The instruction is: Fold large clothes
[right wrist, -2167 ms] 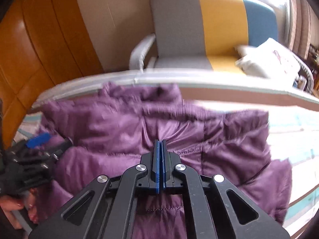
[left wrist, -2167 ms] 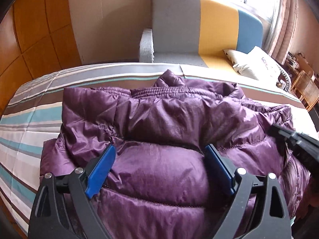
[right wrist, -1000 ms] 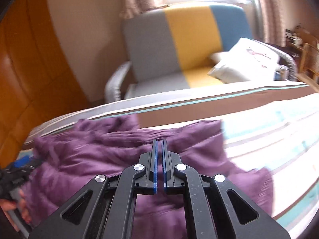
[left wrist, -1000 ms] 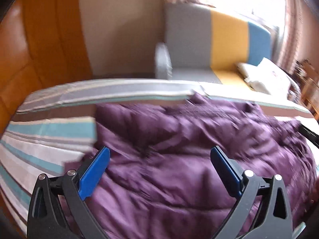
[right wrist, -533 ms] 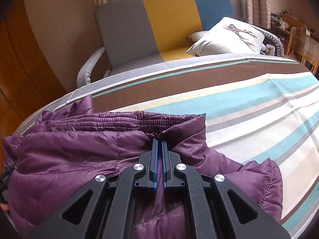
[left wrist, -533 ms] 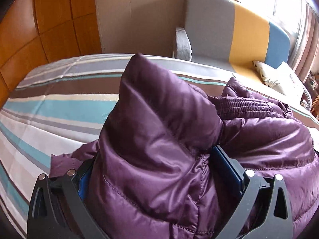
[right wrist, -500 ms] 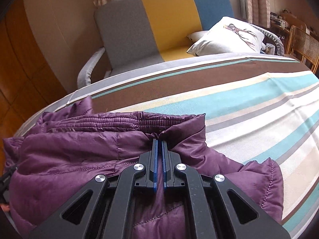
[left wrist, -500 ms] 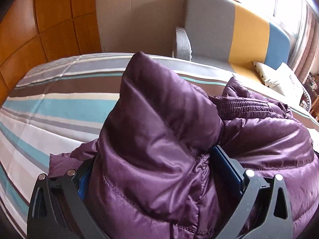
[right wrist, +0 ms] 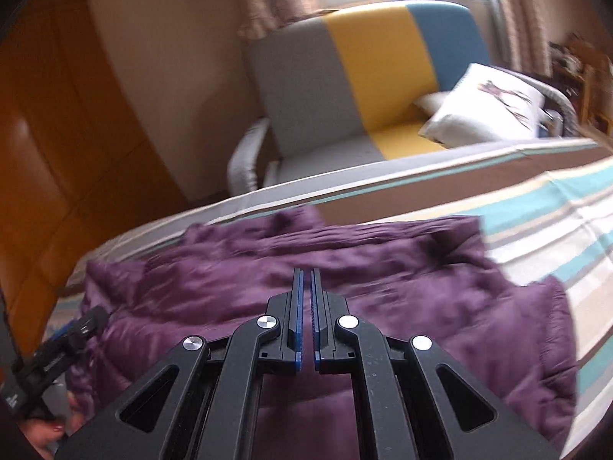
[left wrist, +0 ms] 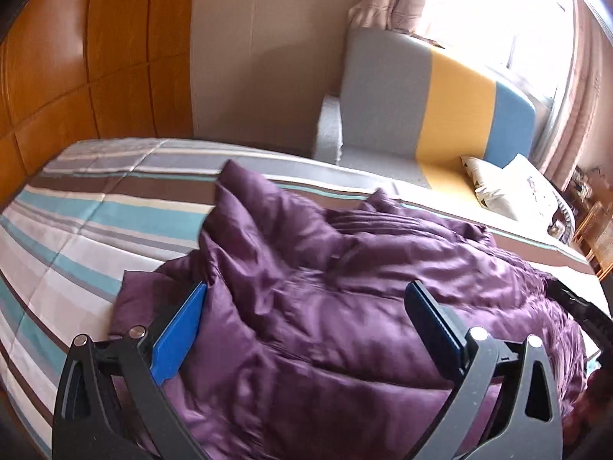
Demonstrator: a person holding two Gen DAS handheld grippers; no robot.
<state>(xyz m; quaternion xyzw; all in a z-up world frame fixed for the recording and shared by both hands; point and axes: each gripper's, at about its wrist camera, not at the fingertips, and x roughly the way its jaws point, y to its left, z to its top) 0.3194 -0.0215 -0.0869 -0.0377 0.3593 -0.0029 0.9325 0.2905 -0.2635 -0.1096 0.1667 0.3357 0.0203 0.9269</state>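
A purple puffer jacket (left wrist: 345, 306) lies crumpled on the striped bed cover (left wrist: 76, 237). My left gripper (left wrist: 306, 291) stands wide open low over its near left part, with the padded fabric bulging up between the blue pads (left wrist: 180, 337). In the right wrist view the jacket (right wrist: 421, 299) spreads across the bed cover (right wrist: 555, 199). My right gripper (right wrist: 306, 272) hovers over its middle, shut, with no fabric visible between its pads. The right gripper's black finger (left wrist: 582, 306) shows at the jacket's far right edge. The left gripper (right wrist: 65, 345) and a hand (right wrist: 42, 433) sit at the lower left.
A grey, yellow and blue sofa (left wrist: 421, 107) stands beyond the bed's far edge, with white pillows (left wrist: 513, 188) on its seat. Orange wood panelling (left wrist: 76, 57) lines the wall at left. The same sofa (right wrist: 345, 76) and pillow (right wrist: 486, 107) appear in the right wrist view.
The jacket fold that stood tall between my left fingers has dropped low and flat. My right gripper has drawn back from the elastic hem, and both views are blurred by motion.
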